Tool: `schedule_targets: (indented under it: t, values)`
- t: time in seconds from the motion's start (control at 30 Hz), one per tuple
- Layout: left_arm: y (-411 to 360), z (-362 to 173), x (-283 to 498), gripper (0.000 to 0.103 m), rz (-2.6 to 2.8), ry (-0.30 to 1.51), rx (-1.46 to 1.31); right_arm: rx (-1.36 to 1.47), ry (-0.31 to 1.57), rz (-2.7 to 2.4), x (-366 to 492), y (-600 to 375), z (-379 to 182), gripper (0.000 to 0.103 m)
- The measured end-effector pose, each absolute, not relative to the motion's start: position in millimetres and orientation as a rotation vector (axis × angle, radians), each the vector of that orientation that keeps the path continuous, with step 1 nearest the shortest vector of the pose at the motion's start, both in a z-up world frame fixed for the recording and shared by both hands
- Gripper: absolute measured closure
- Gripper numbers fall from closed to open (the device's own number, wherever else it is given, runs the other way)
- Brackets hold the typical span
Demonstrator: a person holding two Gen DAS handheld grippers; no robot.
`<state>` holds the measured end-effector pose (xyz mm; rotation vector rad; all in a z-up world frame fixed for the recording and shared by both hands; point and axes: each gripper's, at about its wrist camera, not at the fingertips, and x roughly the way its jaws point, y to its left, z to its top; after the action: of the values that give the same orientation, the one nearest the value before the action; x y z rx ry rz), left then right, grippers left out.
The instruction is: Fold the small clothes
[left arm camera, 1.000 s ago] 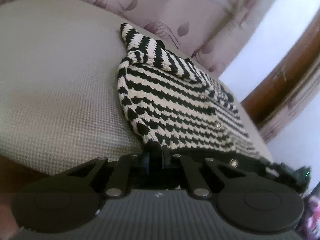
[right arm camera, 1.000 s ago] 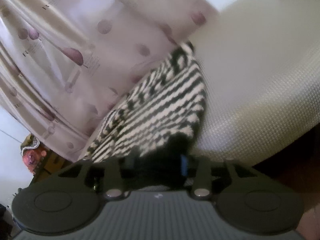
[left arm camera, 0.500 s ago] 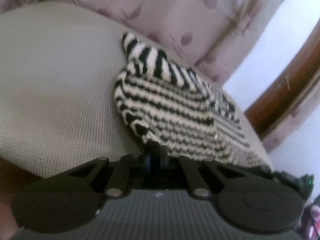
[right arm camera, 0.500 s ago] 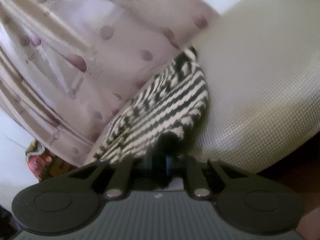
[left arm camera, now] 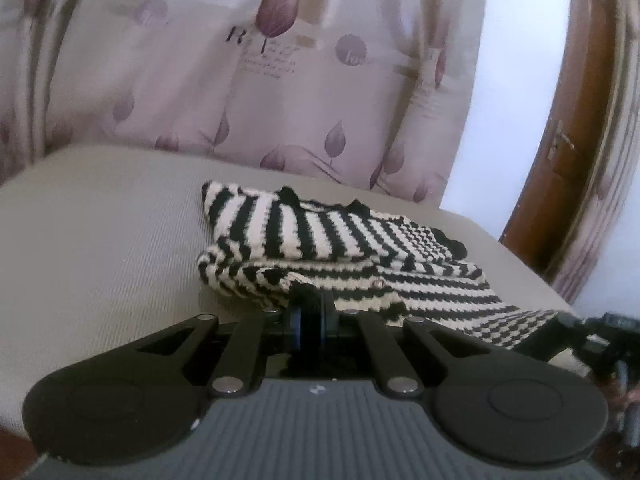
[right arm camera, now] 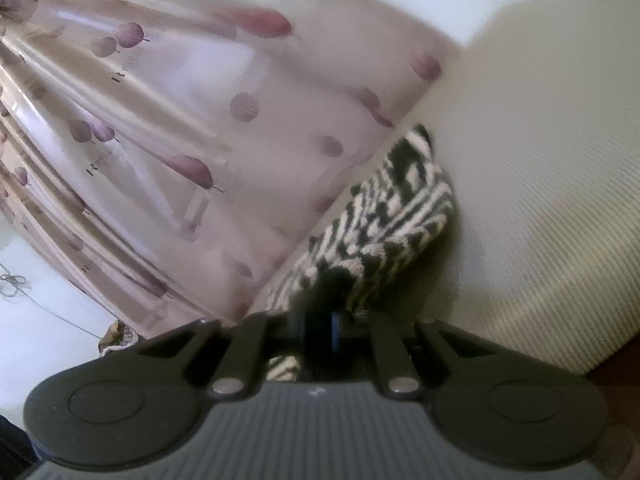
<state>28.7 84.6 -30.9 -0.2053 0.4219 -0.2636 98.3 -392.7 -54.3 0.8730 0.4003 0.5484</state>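
Left tool (left arm camera: 310,300): jaws together, clamped on near hem of striped knit garment (left arm camera: 340,236). Garment lies partly folded on beige cushion (left arm camera: 100,240), near its back edge, w/ patterned curtain (left arm camera: 260,80) behind. Right tool (right arm camera: 328,284): jaws together, clamped on garment's near edge; view is blurred. Cushion extends to the right.

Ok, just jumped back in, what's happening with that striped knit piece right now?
A person is folding a small black-and-white striped knit garment on a beige cushioned surface. Both grippers are shut on its near edge: the left gripper pinches one part, and the right gripper pinches another. One part of the garment already lies doubled over on top. A patterned curtain hangs behind.
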Motion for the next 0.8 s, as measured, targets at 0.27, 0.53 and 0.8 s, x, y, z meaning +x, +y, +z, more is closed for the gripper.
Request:
schedule_targets:
  t: [0.27,0.53,0.8]
  values:
    - [73,-19,50,0.096,-0.224,0.434,-0.155,0.872,0.373,0.559,115,-391,-38,0.091]
    - [70,-16,69,0.096,-0.198,0.457,-0.151,0.860,0.367,0.567,131,-388,-26,0.091]
    - [78,-5,88,0.096,-0.166,0.433,-0.194,0.860,0.348,0.570,152,-390,-11,0.091]
